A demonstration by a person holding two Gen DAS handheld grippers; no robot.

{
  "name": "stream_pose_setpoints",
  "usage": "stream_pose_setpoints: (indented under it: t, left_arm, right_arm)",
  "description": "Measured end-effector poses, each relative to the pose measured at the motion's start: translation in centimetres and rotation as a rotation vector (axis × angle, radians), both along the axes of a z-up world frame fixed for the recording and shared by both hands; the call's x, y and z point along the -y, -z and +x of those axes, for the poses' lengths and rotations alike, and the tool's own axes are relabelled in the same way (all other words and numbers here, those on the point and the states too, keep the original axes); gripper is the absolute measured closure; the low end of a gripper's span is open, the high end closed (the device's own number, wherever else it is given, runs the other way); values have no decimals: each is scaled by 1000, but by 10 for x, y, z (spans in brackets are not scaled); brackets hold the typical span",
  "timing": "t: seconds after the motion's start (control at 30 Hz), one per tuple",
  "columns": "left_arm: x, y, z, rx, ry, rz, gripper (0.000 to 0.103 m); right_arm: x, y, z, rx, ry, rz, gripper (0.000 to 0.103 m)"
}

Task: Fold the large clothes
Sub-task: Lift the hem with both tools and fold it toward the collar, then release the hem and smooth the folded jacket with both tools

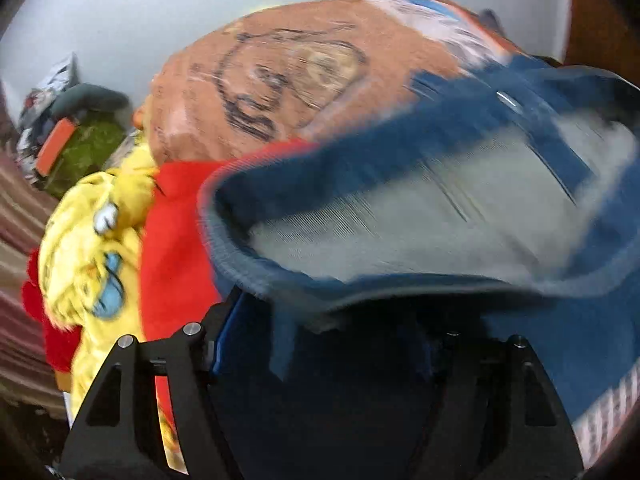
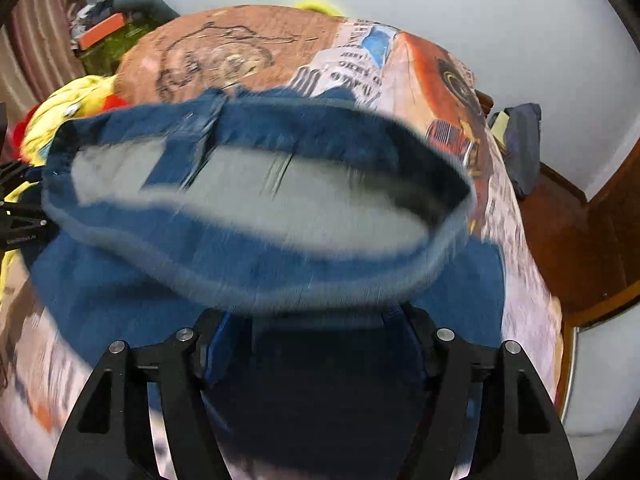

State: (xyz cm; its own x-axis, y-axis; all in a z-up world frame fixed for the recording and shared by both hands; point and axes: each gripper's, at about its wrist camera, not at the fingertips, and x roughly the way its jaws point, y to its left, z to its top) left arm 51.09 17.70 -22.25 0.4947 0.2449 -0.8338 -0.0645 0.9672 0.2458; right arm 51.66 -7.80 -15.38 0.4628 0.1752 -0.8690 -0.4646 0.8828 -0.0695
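Looking down along both grippers, the jeans (image 2: 256, 248) fill the near view, blurred by motion, their waistband gaping to show a pale grey inside. The left gripper (image 1: 320, 344) stands with jaws apart; denim drapes over them and hides the fingertips, so whether anything is pinched cannot be told. The right gripper (image 2: 316, 332) is likewise spread, its tips buried under the waistband's near edge, its hold equally unclear. Beneath and beyond the jeans lies a printed bedspread (image 2: 248, 40) in orange with a line drawing and newsprint patterns. Left of the jeans sits a yellow and red cloth heap (image 1: 104, 240). Farther off, a cluttered pile (image 1: 68, 128) is too smeared to identify.
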Motion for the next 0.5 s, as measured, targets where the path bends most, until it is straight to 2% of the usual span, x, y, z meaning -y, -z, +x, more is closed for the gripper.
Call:
stream_pose_setpoints:
  t: [0.07,0.17,0.2,0.23,0.27,0.3,0.37,0.5]
  left_arm:
    - [-22,-14,19,45,-78,-13,35]
    - [-55,-29,35,68,-141,-131,35]
    - [-63,-37,36,95,-165,-122,35]
    - [-68,-43,35,123,-202,-75,35]
    - [-75,-49,33,151,-244,-29,35]
    - [-84,-55,29,176,-275,-21,35]
    - [-105,-63,22,197,-301,-79,35]
    - [-130,-63,4,154,-318,-154,35]
  right_arm:
    - [3,-12,23,74,73,2,39]
    - [13,-25,42,142,171,1,39]
    - [16,-29,47,174,199,-7,39]
    - [20,-32,50,203,218,-10,39]
    - [23,-33,51,207,222,-5,39]
    - [27,-34,51,194,226,5,39]
    - [39,-31,49,162,236,38,39]
    - [55,-30,35,118,235,77,39]
